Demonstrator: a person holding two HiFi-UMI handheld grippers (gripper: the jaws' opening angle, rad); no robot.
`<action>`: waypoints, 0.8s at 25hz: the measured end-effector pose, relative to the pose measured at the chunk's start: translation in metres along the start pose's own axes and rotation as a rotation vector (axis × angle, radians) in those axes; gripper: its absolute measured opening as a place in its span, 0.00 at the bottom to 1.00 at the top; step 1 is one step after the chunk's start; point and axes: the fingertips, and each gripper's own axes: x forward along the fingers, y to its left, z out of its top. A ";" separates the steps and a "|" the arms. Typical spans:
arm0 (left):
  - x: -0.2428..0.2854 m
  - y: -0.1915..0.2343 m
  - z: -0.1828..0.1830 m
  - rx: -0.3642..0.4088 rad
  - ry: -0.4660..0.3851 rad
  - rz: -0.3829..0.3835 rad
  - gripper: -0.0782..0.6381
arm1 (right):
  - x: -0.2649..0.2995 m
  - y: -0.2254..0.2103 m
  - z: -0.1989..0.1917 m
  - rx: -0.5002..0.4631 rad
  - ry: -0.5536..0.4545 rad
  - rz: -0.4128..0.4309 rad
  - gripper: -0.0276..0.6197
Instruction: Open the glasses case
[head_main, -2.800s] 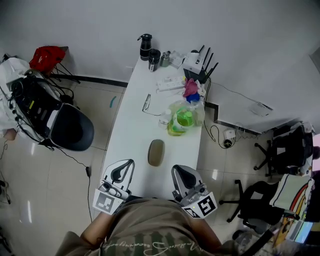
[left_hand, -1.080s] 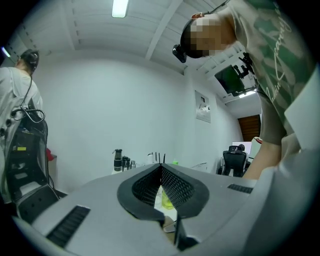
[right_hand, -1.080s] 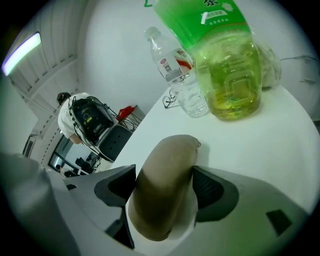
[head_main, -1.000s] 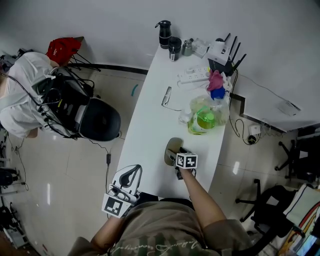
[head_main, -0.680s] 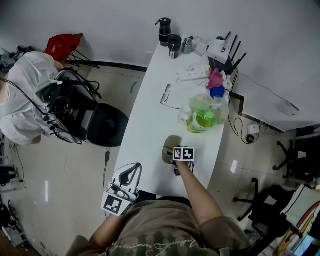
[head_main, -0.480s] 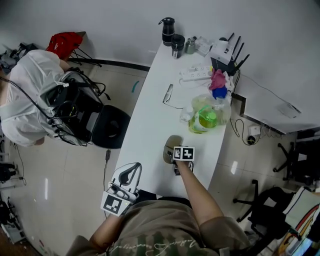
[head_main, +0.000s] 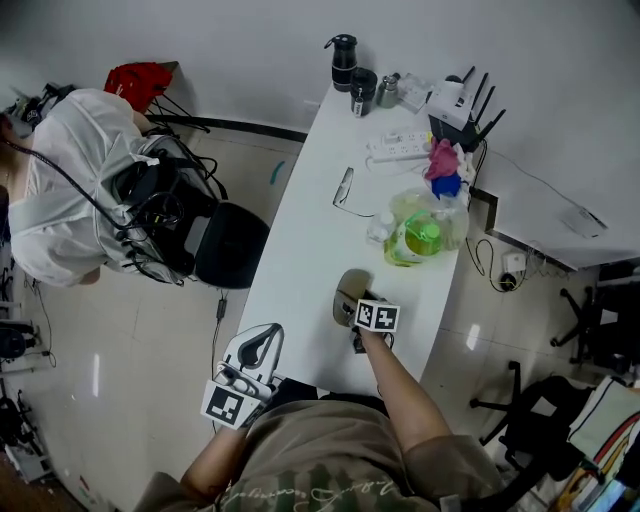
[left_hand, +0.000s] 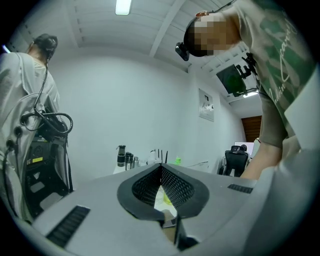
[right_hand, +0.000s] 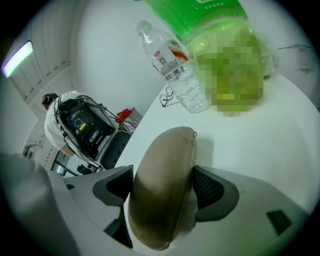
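The tan oval glasses case (head_main: 349, 288) lies closed on the white table (head_main: 300, 250), near its front. My right gripper (head_main: 353, 304) reaches down over it. In the right gripper view the case (right_hand: 167, 160) lies lengthwise between the two jaws. Those jaws have just been opening, and my right gripper (right_hand: 163, 186) now stands open around the case, the dark pads (right_hand: 209, 186) close beside its sides. My left gripper (head_main: 259, 341) hovers at the table's front left edge, away from the case. In its own view the left gripper (left_hand: 161, 174) is shut with nothing in it.
Behind the case stand a clear water bottle (right_hand: 177, 70) and a green bag (head_main: 425, 232). A pair of glasses (head_main: 344, 190) lies mid-table. A power strip (head_main: 399, 146), router (head_main: 456, 100) and black flask (head_main: 344, 58) sit at the far end. Left of the table are an office chair (head_main: 226, 245) and a person in white (head_main: 70, 175).
My right gripper came up from the table's front edge to the case and has stayed there over the last second. The person in white moved further into view at the left.
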 end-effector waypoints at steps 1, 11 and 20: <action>-0.002 0.003 0.000 0.000 0.002 0.005 0.12 | -0.004 0.002 0.000 -0.020 -0.013 0.013 0.61; -0.001 -0.003 0.006 0.007 0.009 -0.051 0.12 | -0.126 0.070 0.056 0.056 -0.335 0.366 0.61; 0.013 -0.065 0.045 -0.011 0.012 -0.262 0.12 | -0.288 0.164 0.098 0.022 -0.622 0.616 0.61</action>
